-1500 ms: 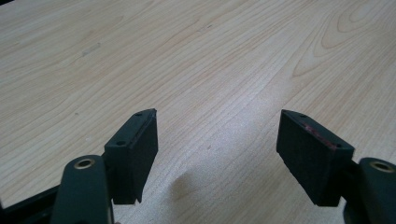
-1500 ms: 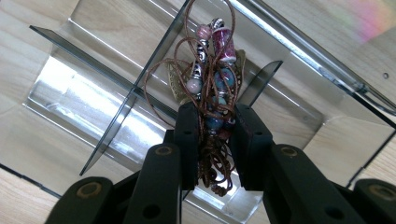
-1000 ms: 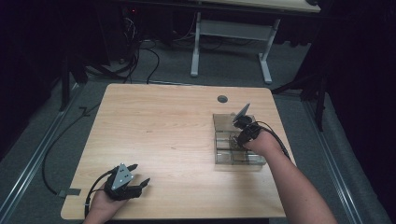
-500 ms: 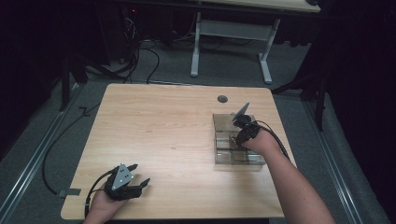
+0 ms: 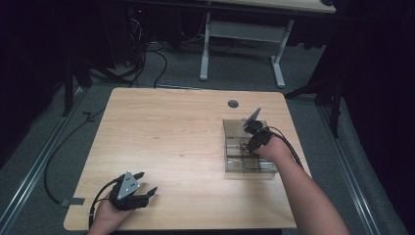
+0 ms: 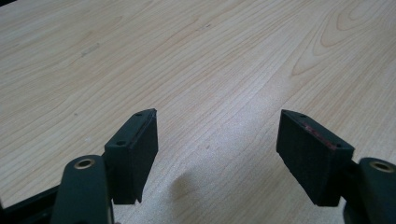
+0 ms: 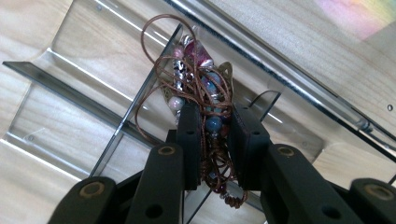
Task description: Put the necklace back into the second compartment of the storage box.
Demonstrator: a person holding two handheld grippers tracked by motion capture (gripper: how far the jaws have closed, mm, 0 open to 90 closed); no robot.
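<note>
Right claw [image 7: 215,133] clamped on a tangle of beaded jewellery [image 7: 201,88], brown cord looping out ahead of the jaws, pink and blue beads bunched between the pads. Directly beyond the claw: a clear divided organiser [image 5: 234,164], its thin partition wall running just under the dangling loops. Seen from the high view, right claw [image 5: 250,142] dipped into the middle of that box, near the table's [image 5: 166,132] right side.

Left claw [image 6: 217,149] spread wide, nothing between its jaws, only bare wood grain ahead. In the high view, left claw [image 5: 134,193] resting low at the near left corner, well apart from the organiser.

Hard to say from here whether the bundle is being lifted out or set in; probably a transfer between compartments, judging by the straddled divider.

Advice for doing it cleanly: keep the squeeze firm on the bead cluster, not just the cord, since the cord could slide through the pads. Move straight up or straight down relative to the claw, so the loose loop ahead clears the partition rather than hooking on it. Watch the trailing strand below the jaws too. Light plastic box likely to shift or tip if a loop snags, so go slow, no sideways drag. Worth bringing the idle left claw over to pin the box rim if it starts to lift.
</note>
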